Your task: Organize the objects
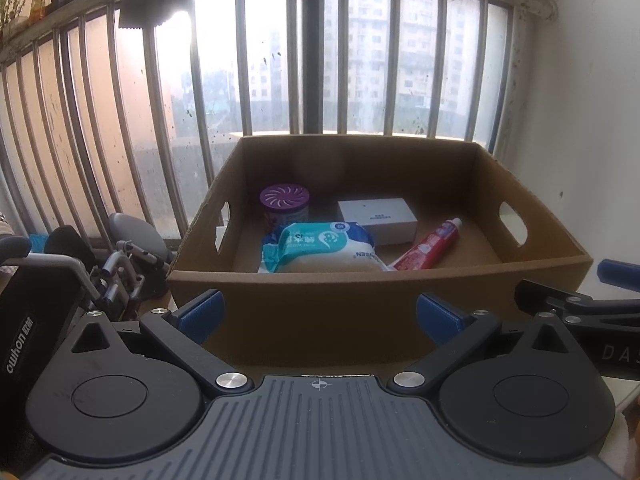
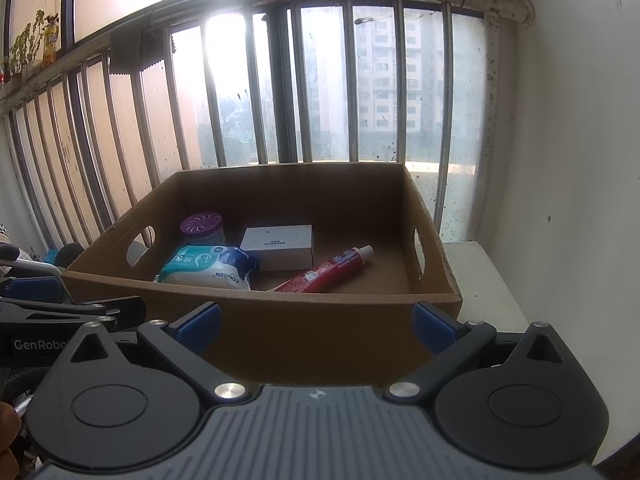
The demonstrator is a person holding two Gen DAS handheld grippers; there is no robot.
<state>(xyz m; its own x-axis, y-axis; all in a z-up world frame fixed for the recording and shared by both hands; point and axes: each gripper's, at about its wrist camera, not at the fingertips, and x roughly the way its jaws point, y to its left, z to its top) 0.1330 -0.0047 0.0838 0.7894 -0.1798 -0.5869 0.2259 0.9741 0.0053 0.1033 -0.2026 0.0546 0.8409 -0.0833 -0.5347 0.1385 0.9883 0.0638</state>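
Observation:
An open cardboard box with handle cut-outs stands in front of both grippers. Inside lie a wet-wipes pack, a purple-lidded round container, a small white box and a red toothpaste tube. My left gripper is open, level with the box's near wall, holding nothing. Over in the right wrist view, my right gripper is also open and empty before the same wall. Each gripper shows at the edge of the other's view.
Window bars and glass rise right behind the box. A white wall closes the right side, with a white ledge under the box. A folded wheelchair stands at the left.

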